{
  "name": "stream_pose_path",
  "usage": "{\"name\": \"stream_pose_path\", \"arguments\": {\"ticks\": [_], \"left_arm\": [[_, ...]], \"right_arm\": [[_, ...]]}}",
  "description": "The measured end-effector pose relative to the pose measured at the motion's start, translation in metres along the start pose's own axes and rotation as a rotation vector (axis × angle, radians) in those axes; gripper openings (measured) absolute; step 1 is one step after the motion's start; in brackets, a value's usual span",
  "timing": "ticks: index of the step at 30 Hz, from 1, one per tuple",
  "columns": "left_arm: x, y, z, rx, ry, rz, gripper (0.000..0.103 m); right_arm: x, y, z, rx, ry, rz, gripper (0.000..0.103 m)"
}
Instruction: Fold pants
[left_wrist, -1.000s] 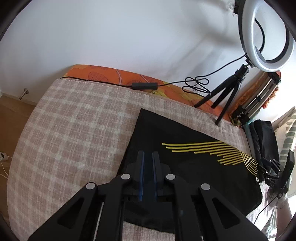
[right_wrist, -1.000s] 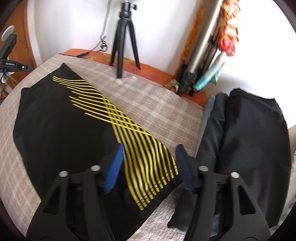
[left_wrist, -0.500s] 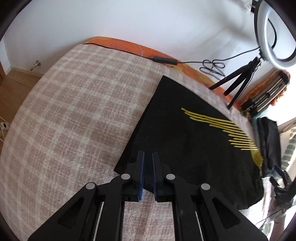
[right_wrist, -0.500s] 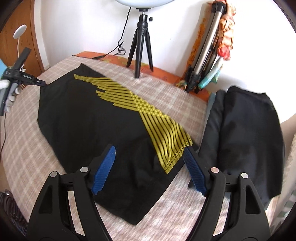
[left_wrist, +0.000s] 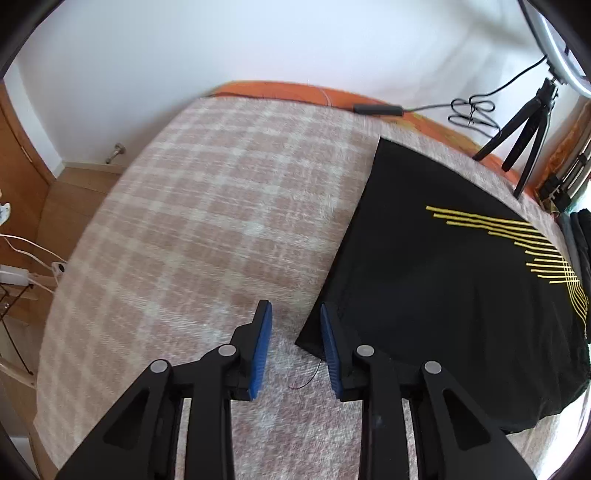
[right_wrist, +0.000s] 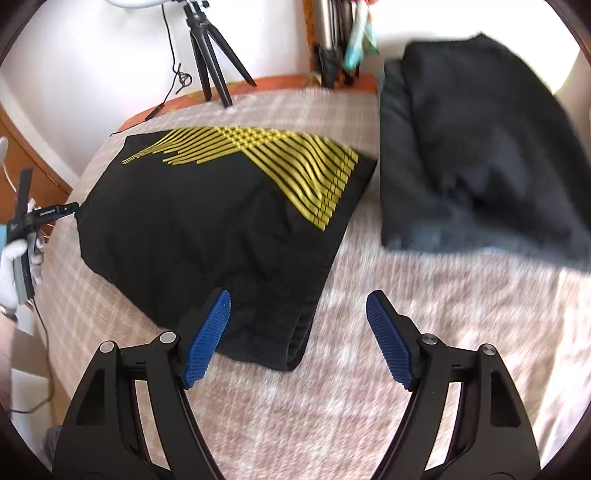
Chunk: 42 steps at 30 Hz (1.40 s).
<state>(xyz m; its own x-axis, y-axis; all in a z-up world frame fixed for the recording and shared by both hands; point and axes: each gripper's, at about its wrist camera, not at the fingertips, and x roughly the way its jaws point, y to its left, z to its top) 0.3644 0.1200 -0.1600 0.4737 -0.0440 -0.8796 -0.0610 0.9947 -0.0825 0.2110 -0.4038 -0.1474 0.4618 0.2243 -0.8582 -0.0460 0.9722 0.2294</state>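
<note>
The bed (left_wrist: 207, 206), under its checked pink cover, carries the black pants (right_wrist: 207, 236) with yellow stripes, which are now laid flat as a folded panel in the middle of it. Compared with a second ago, when a corner of the cloth was pinched in the left claw (left_wrist: 295, 343), that corner is now released: its jaws have just been opening, nothing but bare cover is seen between them, and the near corner of the pants lies just beside the right-hand pad, apart from it as far as can be told. The right claw (right_wrist: 299, 332) has been spread further as well and has been swung round, so that the hem corner of the pants is now framed between its wide-spread pads without being pressed by them. From this it is judged that one fold has been set down and that a fresh hold is being sought for the next.

In the right wrist view, a second dark garment pile (right_wrist: 480, 147) is shown beside the pants, together with the person's gloved left hand (right_wrist: 16, 266); both are barely caught, or missed, by the other view. In the left wrist view alone, the straight left edge of the fold, the wide bare stretch of cover beside it and a loose thread (left_wrist: 308, 380) near the pads are given.
</note>
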Motion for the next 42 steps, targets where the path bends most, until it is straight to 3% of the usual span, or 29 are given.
{"name": "stream_pose_path", "arguments": {"ticks": [2,5,9,13,16,18,19,20,22,24,27,33,35,37,42], "left_arm": [[-0.015,-0.003,-0.008,0.009,-0.028,-0.05,0.024],[-0.036,-0.021,-0.029,0.083,-0.03,-0.191,0.024],[-0.058,-0.066,-0.069,0.265,0.003,-0.326,0.024],[-0.065,-0.1,-0.098,0.384,0.006,-0.466,0.024],[-0.064,-0.118,-0.102,0.431,0.005,-0.461,0.024],[-0.056,-0.122,-0.1,0.405,0.041,-0.472,0.023],[-0.053,-0.124,-0.1,0.396,0.047,-0.47,0.015],[-0.048,-0.124,-0.098,0.393,0.051,-0.463,0.014],[-0.042,-0.122,-0.096,0.388,0.054,-0.443,0.014],[-0.039,-0.123,-0.098,0.367,0.058,-0.47,0.014],[-0.03,-0.127,-0.097,0.353,0.112,-0.458,0.014],[-0.031,-0.141,-0.1,0.401,0.084,-0.452,0.014],[-0.034,-0.148,-0.102,0.444,0.057,-0.419,0.02],[-0.034,-0.153,-0.101,0.467,0.054,-0.416,0.035],[-0.035,-0.161,-0.099,0.481,0.034,-0.427,0.049]], "right_arm": [[0.004,0.002,-0.004,0.001,0.008,0.01,0.079],[0.008,0.009,-0.008,-0.011,0.011,0.012,0.079],[0.01,0.019,-0.011,-0.025,-0.001,0.021,0.079],[0.011,0.028,-0.014,-0.051,-0.008,0.013,0.079],[0.01,0.029,-0.015,-0.052,-0.015,0.008,0.079],[0.008,0.027,-0.015,-0.045,-0.022,0.007,0.079],[0.007,0.026,-0.016,-0.042,-0.026,0.007,0.079],[0.006,0.025,-0.016,-0.041,-0.029,0.008,0.079],[0.005,0.022,-0.017,-0.041,-0.031,0.013,0.079],[0.006,0.022,-0.017,-0.041,-0.029,0.015,0.079],[0.008,0.021,-0.018,-0.043,-0.027,0.019,0.079],[0.01,0.022,-0.019,-0.047,-0.021,0.039,0.079],[0.01,0.023,-0.019,-0.052,-0.02,0.039,0.079],[0.011,0.023,-0.019,-0.043,-0.02,0.042,0.079],[0.013,0.013,-0.019,0.015,-0.009,0.052,0.079]]}}
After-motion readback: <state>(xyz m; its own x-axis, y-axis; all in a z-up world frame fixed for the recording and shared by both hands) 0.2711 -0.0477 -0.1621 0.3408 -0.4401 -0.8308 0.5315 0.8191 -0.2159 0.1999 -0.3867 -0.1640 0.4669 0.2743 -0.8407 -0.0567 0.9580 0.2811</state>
